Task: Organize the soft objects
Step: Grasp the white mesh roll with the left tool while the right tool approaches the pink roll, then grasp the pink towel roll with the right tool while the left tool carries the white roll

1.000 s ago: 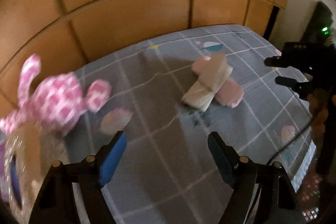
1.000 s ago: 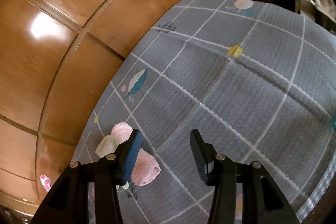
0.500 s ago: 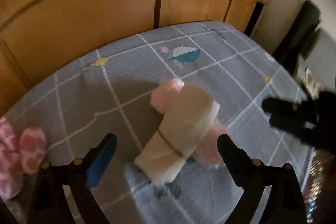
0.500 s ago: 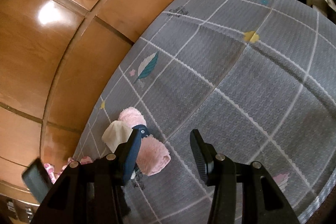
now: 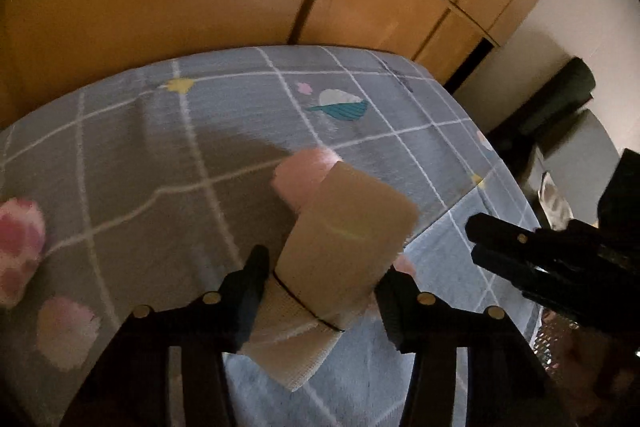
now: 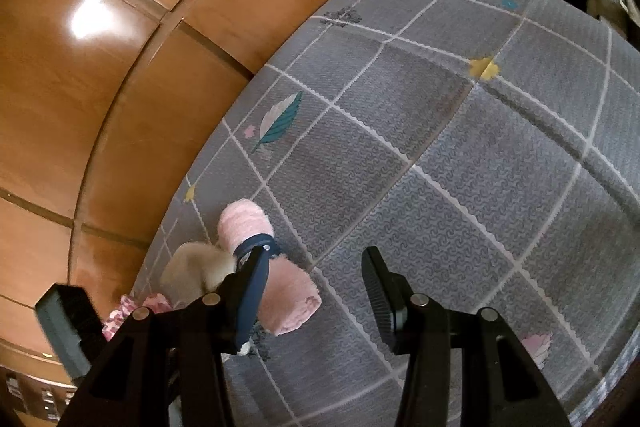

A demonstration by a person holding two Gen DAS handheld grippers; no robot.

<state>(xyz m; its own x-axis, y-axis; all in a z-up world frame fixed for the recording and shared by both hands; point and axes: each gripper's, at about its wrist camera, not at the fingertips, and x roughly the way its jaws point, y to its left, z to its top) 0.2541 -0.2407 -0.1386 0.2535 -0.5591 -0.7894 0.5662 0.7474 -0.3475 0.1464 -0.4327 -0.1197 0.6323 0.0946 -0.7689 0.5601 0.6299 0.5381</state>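
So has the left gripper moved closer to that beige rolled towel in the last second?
Yes. The left gripper has closed in on the beige rolled towel, which now sits between its open fingers; the teal feather print has slid left.

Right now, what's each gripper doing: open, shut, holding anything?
Left gripper: open, fingers on either side of the beige rolled towel, not clamped.
Right gripper: open, holding nothing, above the grey bedspread.
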